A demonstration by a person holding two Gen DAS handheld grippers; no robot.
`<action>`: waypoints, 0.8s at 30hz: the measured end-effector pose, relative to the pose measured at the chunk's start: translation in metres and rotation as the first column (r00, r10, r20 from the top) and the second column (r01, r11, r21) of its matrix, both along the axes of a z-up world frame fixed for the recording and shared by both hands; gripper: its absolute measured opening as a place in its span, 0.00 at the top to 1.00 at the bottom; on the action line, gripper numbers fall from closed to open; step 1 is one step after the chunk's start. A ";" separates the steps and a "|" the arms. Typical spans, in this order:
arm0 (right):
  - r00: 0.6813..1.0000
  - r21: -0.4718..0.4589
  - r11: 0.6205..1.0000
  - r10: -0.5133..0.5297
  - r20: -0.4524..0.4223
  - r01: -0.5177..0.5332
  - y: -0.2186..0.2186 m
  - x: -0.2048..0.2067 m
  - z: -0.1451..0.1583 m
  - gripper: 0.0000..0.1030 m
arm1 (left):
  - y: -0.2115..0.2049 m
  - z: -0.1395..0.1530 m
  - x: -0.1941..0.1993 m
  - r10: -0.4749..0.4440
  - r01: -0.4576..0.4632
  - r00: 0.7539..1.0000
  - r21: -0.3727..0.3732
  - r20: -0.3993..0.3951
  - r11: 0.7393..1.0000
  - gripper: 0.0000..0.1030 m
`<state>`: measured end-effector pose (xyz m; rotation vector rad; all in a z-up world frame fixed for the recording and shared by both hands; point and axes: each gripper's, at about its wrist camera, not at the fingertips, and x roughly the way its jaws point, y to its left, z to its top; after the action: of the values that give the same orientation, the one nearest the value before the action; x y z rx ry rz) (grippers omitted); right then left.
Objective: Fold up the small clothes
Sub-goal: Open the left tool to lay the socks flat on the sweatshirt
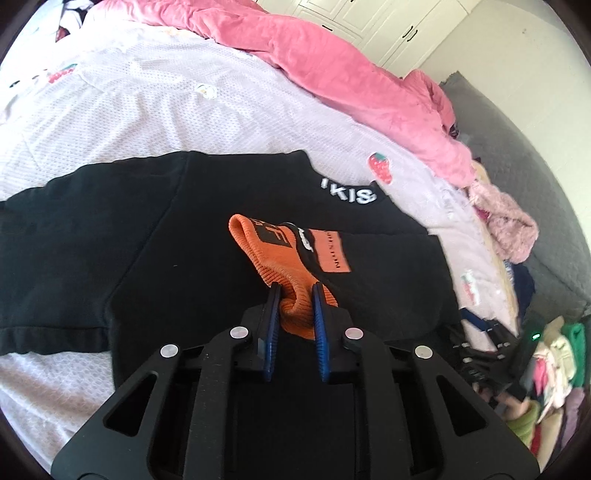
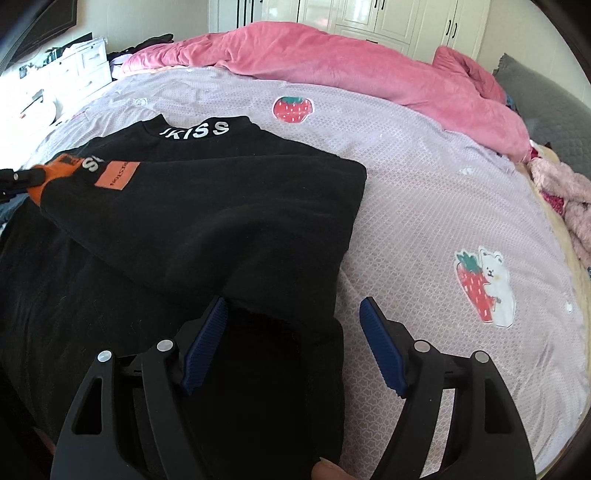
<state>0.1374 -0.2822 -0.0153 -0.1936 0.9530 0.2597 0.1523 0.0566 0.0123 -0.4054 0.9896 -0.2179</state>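
Note:
A black sweatshirt with white "KISS" lettering on its collar lies flat on the bed; it also shows in the right wrist view. Its sleeve is folded across the body and ends in an orange ribbed cuff. My left gripper is shut on that orange cuff, and it shows at the far left of the right wrist view. My right gripper is open, its jaws wide apart over the sweatshirt's near right edge, holding nothing.
The bed has a lilac sheet with strawberry prints. A pink quilt is bunched along the far side. A pile of clothes lies off the bed's right edge. White cupboards stand behind.

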 end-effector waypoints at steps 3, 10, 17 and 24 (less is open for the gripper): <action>1.000 0.070 0.998 -0.004 0.008 0.004 -0.006 -0.002 0.009 0.27 | 0.001 -0.016 0.009 0.006 -0.005 0.999 0.040 -0.045 0.999 0.90; 0.994 0.203 0.979 -0.051 0.094 0.031 -0.019 -0.005 0.035 0.28 | 0.016 0.001 0.006 0.059 -0.059 0.998 0.058 0.001 0.997 0.87; 0.991 0.280 0.960 -0.053 0.124 0.016 -0.001 -0.006 0.043 0.63 | -0.010 0.027 -0.001 0.000 -0.008 0.996 0.080 0.094 0.997 0.87; 0.996 0.163 0.985 -0.069 0.050 0.060 0.016 0.004 0.019 0.63 | -0.046 -0.007 0.003 -0.078 0.077 0.997 0.194 -0.002 0.978 0.76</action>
<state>0.1409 -0.2659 0.0040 -0.0207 0.8775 0.2697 0.1556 0.0109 0.0049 -0.1884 1.0123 -0.1912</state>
